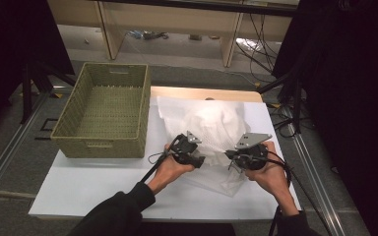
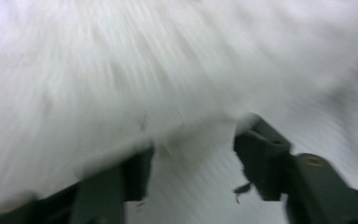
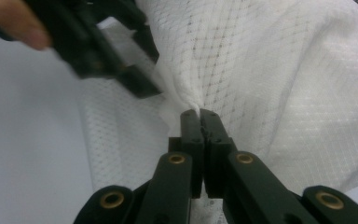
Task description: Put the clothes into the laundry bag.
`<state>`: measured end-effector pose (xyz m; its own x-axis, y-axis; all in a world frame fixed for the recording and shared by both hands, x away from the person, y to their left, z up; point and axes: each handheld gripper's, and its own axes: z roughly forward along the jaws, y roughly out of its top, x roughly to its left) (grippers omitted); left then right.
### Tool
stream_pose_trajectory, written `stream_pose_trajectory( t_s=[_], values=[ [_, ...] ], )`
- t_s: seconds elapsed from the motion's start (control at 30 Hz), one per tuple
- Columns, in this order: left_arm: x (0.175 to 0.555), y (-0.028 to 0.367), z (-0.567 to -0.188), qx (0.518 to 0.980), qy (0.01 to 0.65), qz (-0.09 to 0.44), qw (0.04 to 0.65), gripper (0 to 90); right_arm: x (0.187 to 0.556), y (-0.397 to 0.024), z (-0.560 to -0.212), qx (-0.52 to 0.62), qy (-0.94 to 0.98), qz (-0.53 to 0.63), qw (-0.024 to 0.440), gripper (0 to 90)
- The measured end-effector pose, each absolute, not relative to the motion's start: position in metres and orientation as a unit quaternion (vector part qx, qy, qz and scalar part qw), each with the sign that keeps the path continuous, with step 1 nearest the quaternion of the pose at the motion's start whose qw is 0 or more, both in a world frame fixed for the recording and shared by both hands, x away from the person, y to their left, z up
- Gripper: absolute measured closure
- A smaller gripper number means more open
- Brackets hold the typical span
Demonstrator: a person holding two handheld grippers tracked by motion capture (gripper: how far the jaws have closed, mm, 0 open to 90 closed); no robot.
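Right gripper (image 3: 199, 113) clenches a pinch of white mesh cloth (image 3: 279, 79) as anchor; beside it, left gripper (image 2: 191, 149) gapes, released to regrip

White mesh cloth (image 1: 215, 129), woven wicker basket (image 1: 69, 132), matt table (image 1: 88, 189)

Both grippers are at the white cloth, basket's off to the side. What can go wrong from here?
1. The right gripper pinches just a thin fold of the white mesh cloth; a pull may slip it free.
2. The left gripper has its jaws apart with cloth between them, not clamped, so a lift now would likely hang from one corner and bunch.
3. The wicker basket sits beside the cloth; dragged fabric might snag its rim.
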<state>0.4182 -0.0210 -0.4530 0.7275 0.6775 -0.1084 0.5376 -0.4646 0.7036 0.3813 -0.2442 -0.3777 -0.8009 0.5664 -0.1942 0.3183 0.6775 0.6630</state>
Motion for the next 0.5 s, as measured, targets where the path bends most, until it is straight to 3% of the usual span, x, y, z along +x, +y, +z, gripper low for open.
stream_pose_trajectory(
  t_s=[0.1, 0.2, 0.27, 0.3, 0.37, 0.5],
  values=[
    [0.413, -0.028, -0.459, 0.854, 0.354, 0.078, 0.372, 35.4, 0.381, -0.243, -0.38, 0.254, 0.894, 0.313, 0.195, 90.0],
    [0.419, -0.041, -0.467, 0.855, 0.358, 0.076, 0.368, 35.9, 0.382, -0.242, -0.385, 0.256, 0.894, 0.312, 0.194, 90.0],
    [0.427, -0.051, -0.473, 0.851, 0.358, 0.08, 0.376, 47.8, 0.383, -0.243, -0.388, 0.242, 0.898, 0.311, 0.195, 90.0],
    [0.43, -0.053, -0.474, 0.851, 0.354, 0.084, 0.378, 61.8, 0.383, -0.243, -0.39, 0.249, 0.897, 0.31, 0.194, 90.0],
    [0.439, -0.058, -0.477, 0.844, 0.361, 0.087, 0.386, 75.8, 0.383, -0.244, -0.392, 0.249, 0.898, 0.308, 0.19, 90.0],
    [0.455, -0.062, -0.48, 0.82, 0.385, 0.106, 0.409, 85.4, 0.385, -0.247, -0.393, 0.249, 0.898, 0.31, 0.19, 90.0]
  ],
)
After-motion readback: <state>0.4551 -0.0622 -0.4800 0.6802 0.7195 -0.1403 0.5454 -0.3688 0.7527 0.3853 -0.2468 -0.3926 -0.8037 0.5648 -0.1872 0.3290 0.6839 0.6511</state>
